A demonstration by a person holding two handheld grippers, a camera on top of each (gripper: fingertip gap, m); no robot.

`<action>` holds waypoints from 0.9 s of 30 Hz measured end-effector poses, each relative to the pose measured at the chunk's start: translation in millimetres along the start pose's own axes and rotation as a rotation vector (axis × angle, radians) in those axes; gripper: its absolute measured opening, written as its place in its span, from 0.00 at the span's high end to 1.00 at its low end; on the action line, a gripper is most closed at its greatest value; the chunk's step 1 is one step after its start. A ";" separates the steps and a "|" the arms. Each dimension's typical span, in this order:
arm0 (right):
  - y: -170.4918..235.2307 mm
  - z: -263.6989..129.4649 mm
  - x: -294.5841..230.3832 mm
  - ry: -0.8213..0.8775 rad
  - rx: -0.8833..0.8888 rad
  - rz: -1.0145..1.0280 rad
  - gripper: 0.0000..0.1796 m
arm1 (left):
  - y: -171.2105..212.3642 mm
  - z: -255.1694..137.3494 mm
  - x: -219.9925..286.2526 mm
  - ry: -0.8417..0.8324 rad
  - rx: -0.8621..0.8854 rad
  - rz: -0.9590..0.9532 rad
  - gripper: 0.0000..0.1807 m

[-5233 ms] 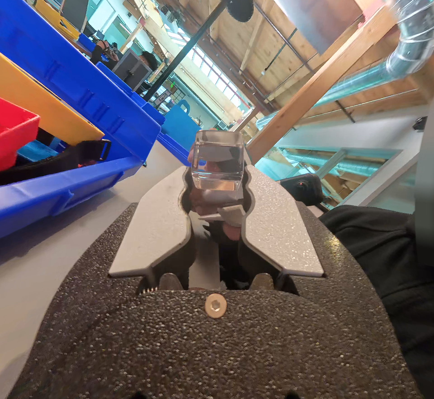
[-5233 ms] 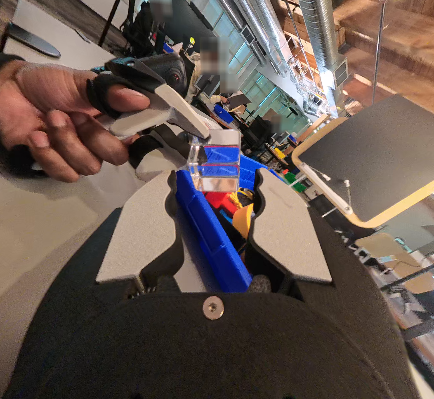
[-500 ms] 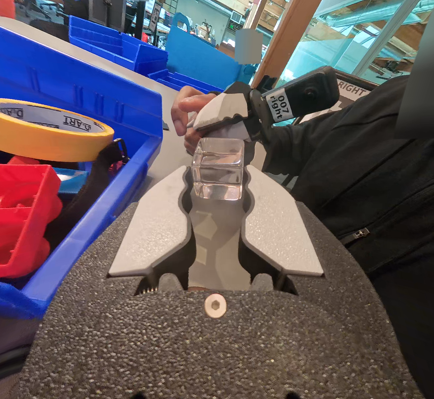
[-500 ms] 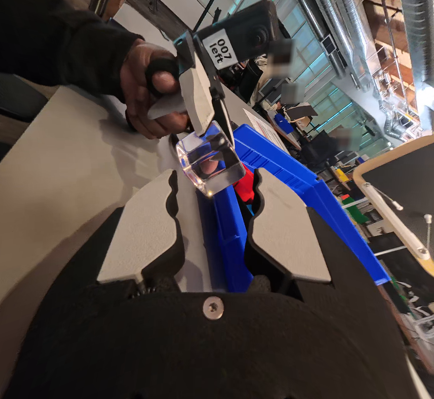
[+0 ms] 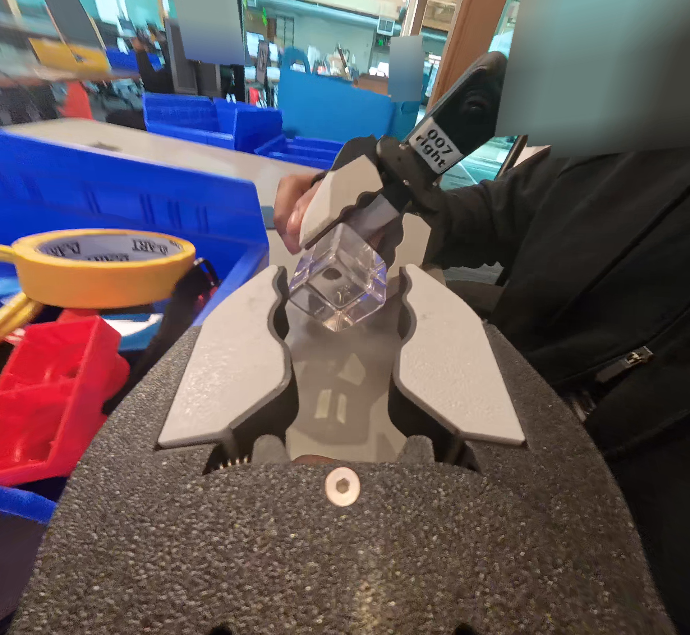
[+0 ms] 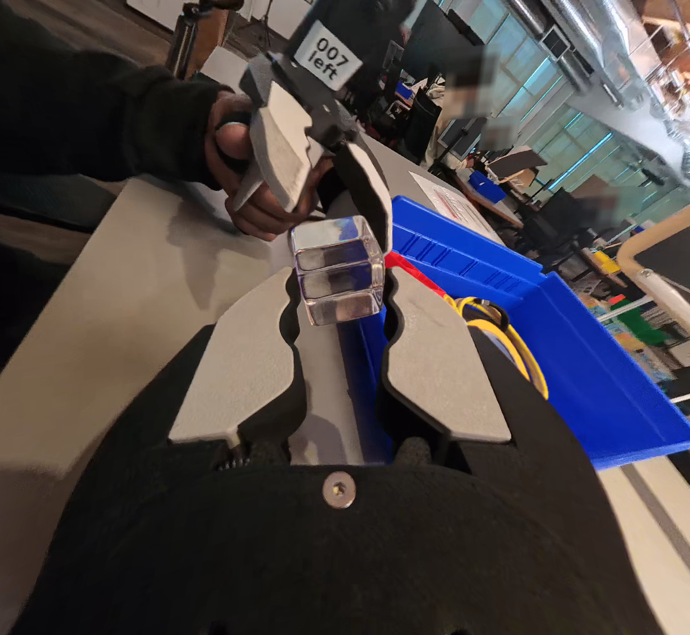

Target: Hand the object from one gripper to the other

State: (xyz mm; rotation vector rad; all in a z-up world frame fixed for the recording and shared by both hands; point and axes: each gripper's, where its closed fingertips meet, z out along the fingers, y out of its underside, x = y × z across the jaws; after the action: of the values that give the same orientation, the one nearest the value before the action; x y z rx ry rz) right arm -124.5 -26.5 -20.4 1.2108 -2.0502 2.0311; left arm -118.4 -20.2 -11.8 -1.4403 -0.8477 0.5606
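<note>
In your left wrist view, one red tray (image 5: 56, 389) and one roll of yellow tape (image 5: 100, 266) sit in the nearest blue bin (image 5: 130, 202); two or more blue bins stand on the far desk. Your left gripper (image 5: 341, 281) is spread, its fingers clear of the single clear cube (image 5: 338, 282), which sits tilted between them. Your right gripper (image 6: 339, 281) pinches that cube (image 6: 338, 273) just above the grey desk (image 6: 112, 281). To the right, one blue bin (image 6: 560, 337) holds yellow cable (image 6: 504, 337).
</note>
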 end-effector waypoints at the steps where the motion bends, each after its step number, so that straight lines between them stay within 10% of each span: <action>1: -1.0 -0.7 1.5 -0.004 0.009 0.029 0.76 | -4.1 -1.3 0.7 -0.011 0.024 0.035 0.68; 27: -7.5 -3.0 2.1 -0.148 0.075 0.368 0.77 | -7.2 -0.8 4.1 -0.108 0.030 0.343 0.77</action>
State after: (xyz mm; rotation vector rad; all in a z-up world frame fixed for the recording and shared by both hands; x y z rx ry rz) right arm -123.5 -23.8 -12.5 1.0897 -2.4446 2.2463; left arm -116.4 -18.1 -4.0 -1.5488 -0.6751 0.9130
